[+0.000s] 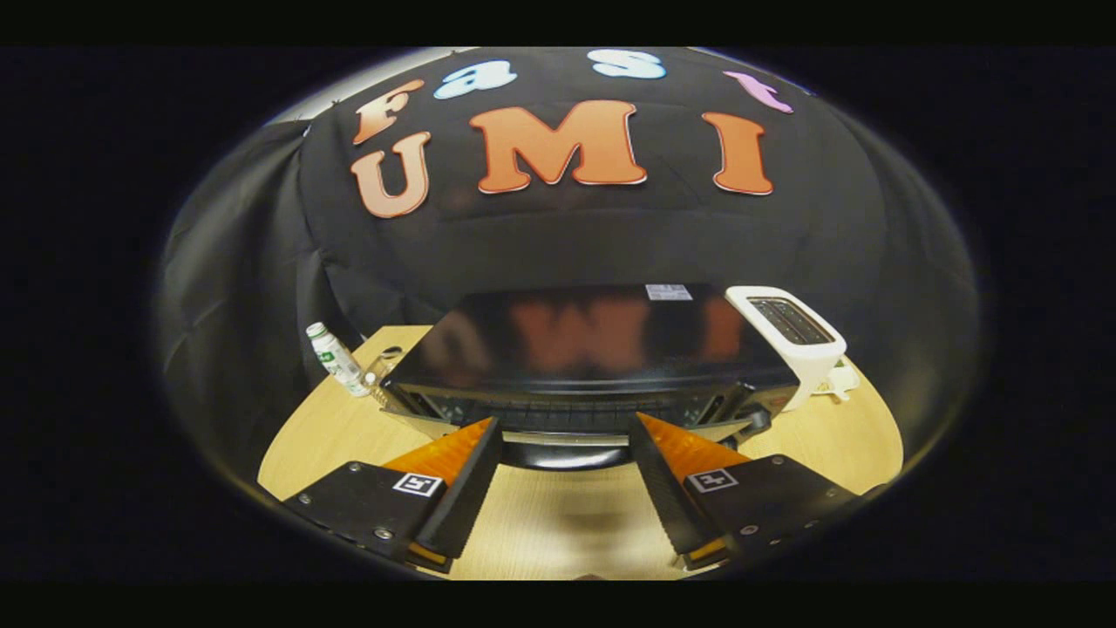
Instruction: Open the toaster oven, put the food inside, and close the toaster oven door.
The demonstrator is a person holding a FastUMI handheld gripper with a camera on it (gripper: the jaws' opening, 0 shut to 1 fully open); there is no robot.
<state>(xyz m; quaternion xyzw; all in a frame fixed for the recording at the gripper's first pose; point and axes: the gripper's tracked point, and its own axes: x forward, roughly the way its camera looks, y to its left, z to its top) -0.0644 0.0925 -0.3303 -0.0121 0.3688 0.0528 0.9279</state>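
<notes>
A black toaster oven (593, 336) stands on the wooden table (558, 515), just ahead of my fingers, and I look down on its glossy top. Its front face (567, 410) shows dark slats above a silver strip. A black curved part (567, 453), likely the door handle, lies low between my fingertips. I cannot tell whether the door is tilted open or closed. My gripper (567, 421) is open, its orange-backed fingers (453, 453) spread either side of that curved part, with nothing pressed between them.
A white slot toaster (798, 336) stands beside the oven's right end. A small white bottle with a green label (336, 358) leans at the oven's left, next to a small clear item (382, 359). Bare tabletop lies under and between my fingers.
</notes>
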